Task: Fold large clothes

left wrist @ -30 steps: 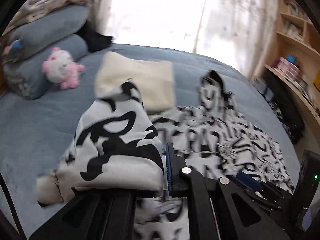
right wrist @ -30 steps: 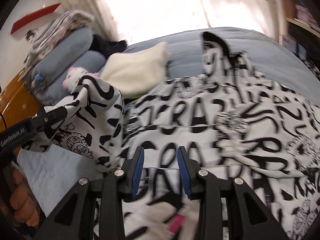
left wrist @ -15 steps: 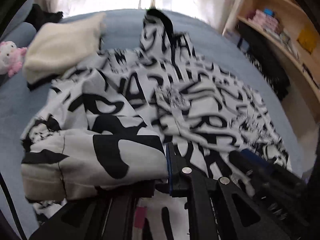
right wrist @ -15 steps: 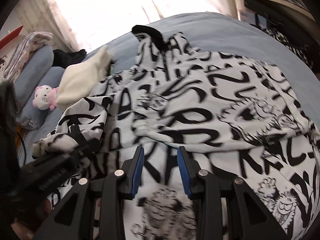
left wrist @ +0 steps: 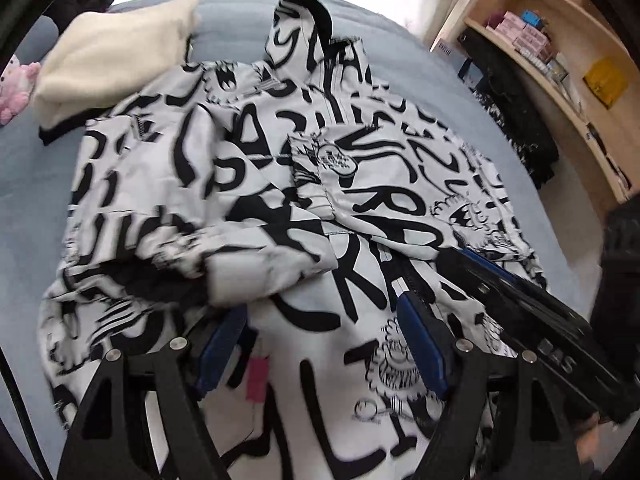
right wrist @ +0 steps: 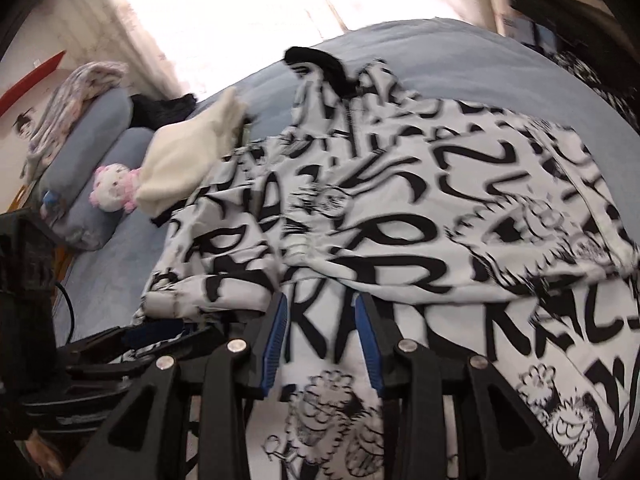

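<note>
The large white jacket printed all over with black graffiti lettering [left wrist: 360, 184] lies spread on the blue-grey bed cover [left wrist: 36, 184], its black-edged hood [left wrist: 308, 4] pointing toward the bright window. Judged from how it lies, 1 step of the fold is done: the printed sleeve [left wrist: 208, 240] on the side of the jacket nearest the folded cream fleece blanket [left wrist: 116, 52] is laid across the jacket's front, its cuff end near the middle seam. The side farthest from that blanket looks flat, though blur hides its sleeve. What seems left is any remaining side fold and then doubling the body from hem to hood.

The left gripper [left wrist: 320, 344] has just been opening; its blue-padded fingers stand wide apart over the jacket's lower front, below the laid sleeve, and pinch nothing. The right gripper [right wrist: 322, 340] has also eased open a little; its pads sit partly spread with printed cloth showing between them, but they do not press on it. A pink plush toy [right wrist: 114, 192] lies beyond the blanket.
</note>
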Motion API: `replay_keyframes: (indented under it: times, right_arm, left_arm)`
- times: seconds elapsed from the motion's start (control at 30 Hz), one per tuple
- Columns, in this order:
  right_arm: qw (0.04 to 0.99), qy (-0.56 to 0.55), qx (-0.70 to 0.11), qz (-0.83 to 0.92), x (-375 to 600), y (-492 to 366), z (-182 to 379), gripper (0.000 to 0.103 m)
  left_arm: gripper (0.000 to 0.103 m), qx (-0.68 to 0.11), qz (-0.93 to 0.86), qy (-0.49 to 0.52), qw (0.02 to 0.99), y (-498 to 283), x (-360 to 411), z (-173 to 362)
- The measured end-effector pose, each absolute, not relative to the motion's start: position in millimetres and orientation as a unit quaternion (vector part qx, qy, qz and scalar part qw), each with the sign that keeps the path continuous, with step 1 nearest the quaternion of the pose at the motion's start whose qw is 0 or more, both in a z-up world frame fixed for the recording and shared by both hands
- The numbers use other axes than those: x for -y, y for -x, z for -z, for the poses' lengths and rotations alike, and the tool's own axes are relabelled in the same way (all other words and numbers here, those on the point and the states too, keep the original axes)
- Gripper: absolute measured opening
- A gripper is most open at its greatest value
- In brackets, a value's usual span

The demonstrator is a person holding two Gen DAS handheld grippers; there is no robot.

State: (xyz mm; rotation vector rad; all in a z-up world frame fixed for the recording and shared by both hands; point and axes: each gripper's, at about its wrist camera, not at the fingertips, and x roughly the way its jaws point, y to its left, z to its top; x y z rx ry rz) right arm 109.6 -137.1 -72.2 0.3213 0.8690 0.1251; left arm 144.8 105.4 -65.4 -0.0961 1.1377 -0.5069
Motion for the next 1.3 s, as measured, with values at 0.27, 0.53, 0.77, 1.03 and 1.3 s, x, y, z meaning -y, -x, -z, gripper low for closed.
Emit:
replay_keyframes:
  times: [0.27, 0.53, 0.77, 1.03, 1.3]
  right_arm:
    - [0.91, -0.023, -0.386, -0.151, 70.3, -116.0, 49.5, 0.058]
    - [0.884, 0.149, -0.384, -0.223, -8.9, -118.3, 71.0, 0.059]
    - [0.864, 0.205, -0.393, -0.238, -59.6, -132.6, 101.8, 0.059]
    - [0.863, 0.294, -0.383, -0.15, -85.1, -140.5, 134.0, 0.056]
    - [0.894, 0.156, -0.385, -0.169, -22.4, -172.8, 52.4, 0.001]
  left_arm:
    - [0.076, -0.483, 0.162, 0.027, 0.86, -125.1, -185.9, 32.8]
    - [0.076, -0.51, 0.08, 0.075, 0.853, -135.7, -249.6, 57.4]
    - [0.076, -0.516, 0.054, 0.108, 0.848, -138.3, -274.2, 74.3]
    - [0.076, -0.52, 0.045, 0.129, 0.843, -142.4, -286.5, 83.5]
    - [0.076, -0.502, 0.057, 0.113, 0.855, -157.4, -280.2, 73.2]
